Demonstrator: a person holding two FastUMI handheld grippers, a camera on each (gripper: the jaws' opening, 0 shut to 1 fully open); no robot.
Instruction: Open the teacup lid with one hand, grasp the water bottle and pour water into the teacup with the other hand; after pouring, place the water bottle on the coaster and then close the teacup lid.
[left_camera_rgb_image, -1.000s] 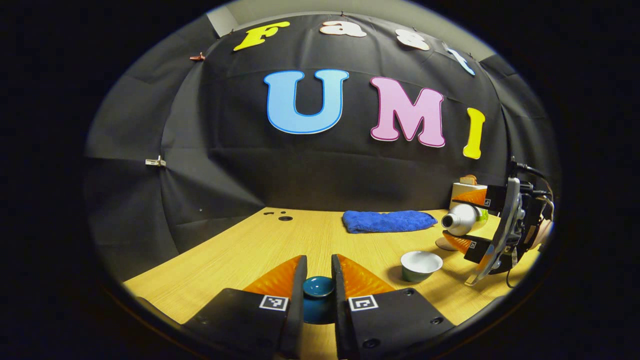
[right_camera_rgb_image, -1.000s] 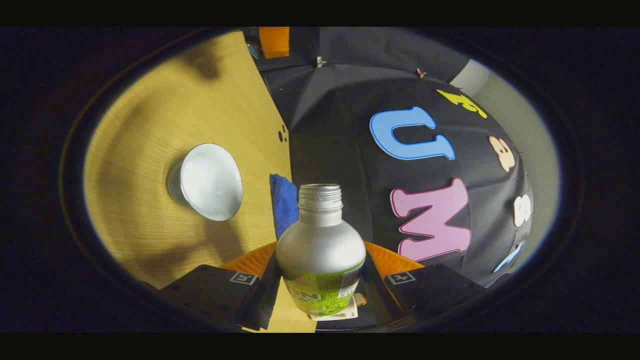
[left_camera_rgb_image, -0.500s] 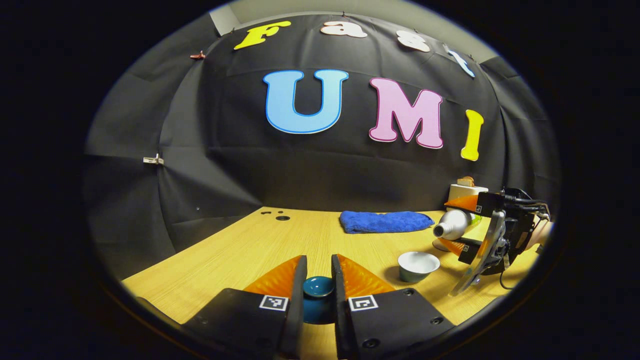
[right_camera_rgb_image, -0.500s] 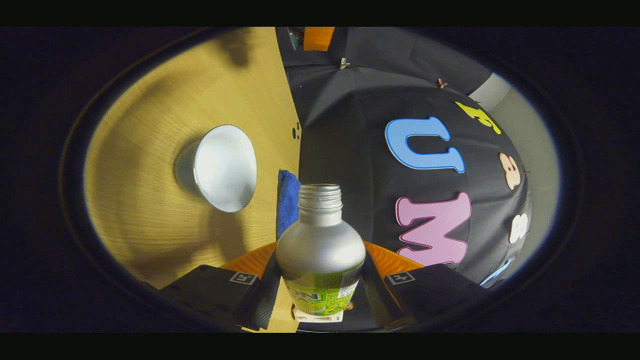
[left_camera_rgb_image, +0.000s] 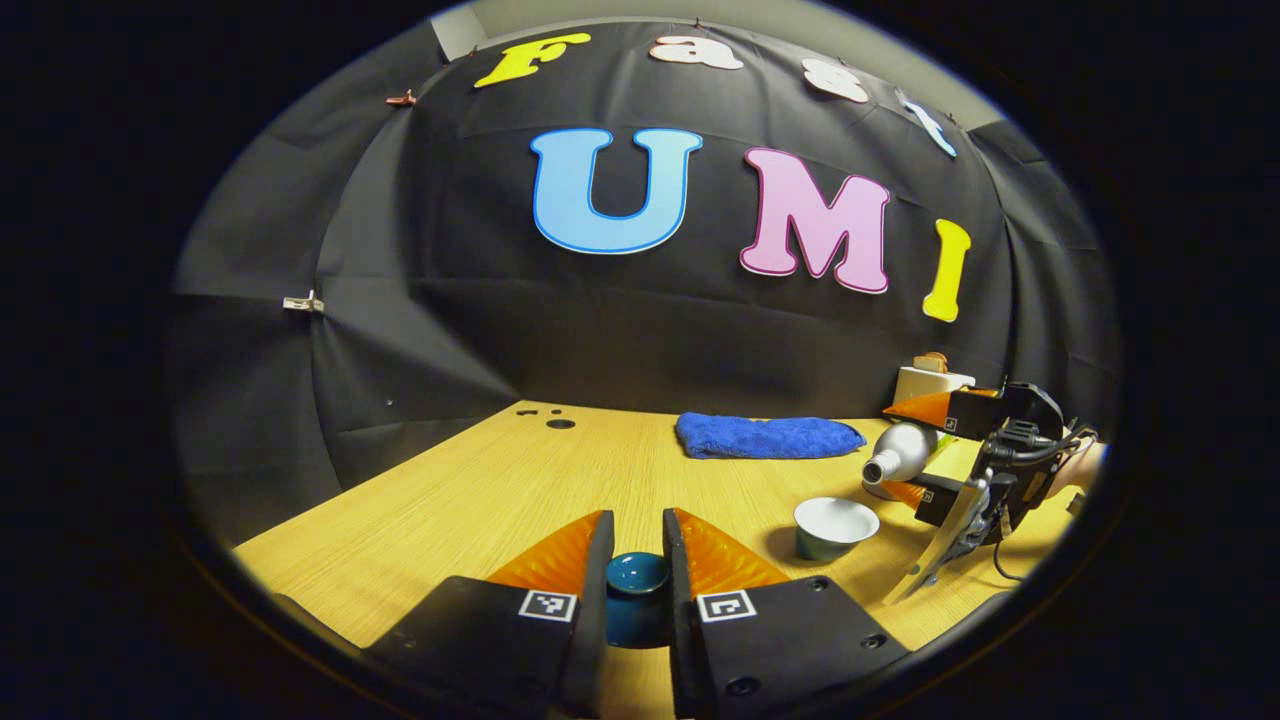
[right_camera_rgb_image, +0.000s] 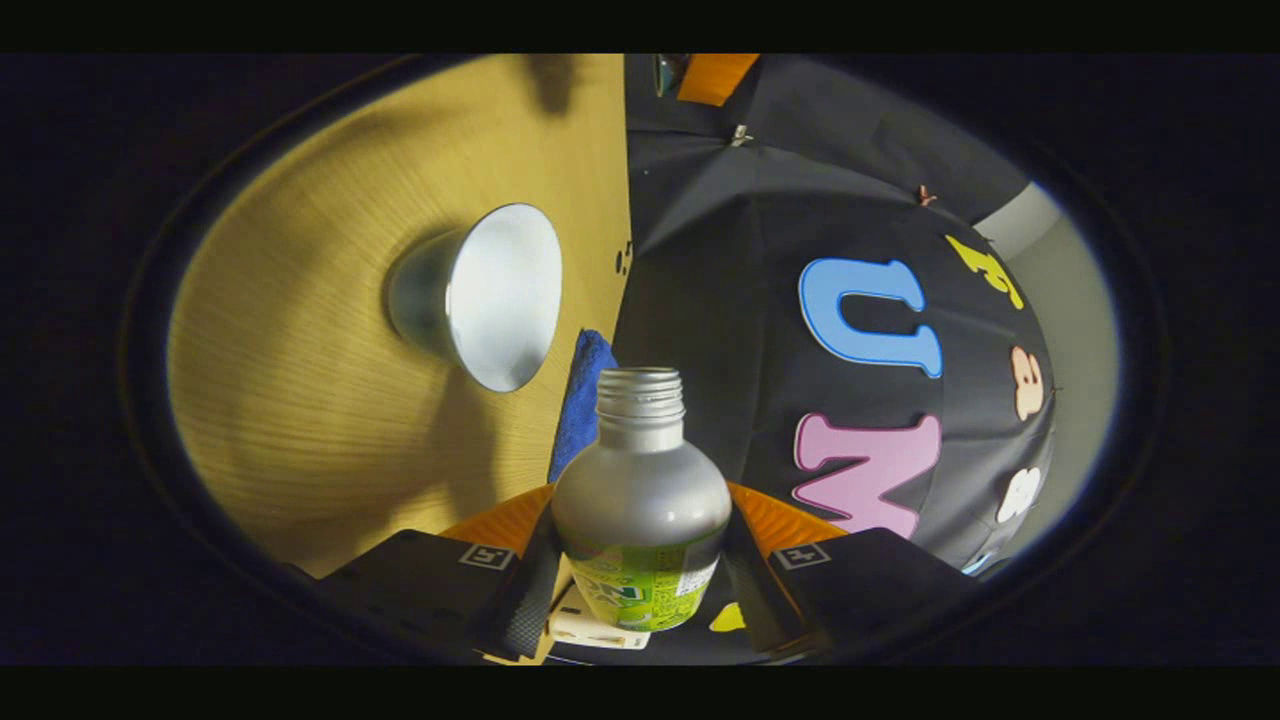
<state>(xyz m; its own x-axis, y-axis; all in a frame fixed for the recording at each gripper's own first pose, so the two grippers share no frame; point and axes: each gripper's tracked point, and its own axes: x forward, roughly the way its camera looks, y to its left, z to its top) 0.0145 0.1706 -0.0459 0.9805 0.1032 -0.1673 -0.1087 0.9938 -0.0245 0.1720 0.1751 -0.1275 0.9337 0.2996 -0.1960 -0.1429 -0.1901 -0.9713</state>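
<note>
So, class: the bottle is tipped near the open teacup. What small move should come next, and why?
Probably carry the bottle a little farther so its mouth sits over the teacup, then tip more. In the left gripper view the mouth sits beside the rim, not above it, and no water shows.

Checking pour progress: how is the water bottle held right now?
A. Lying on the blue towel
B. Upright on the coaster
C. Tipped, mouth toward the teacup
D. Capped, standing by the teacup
C: the right tool holds the water bottle tipped, open mouth toward the teacup.
</note>
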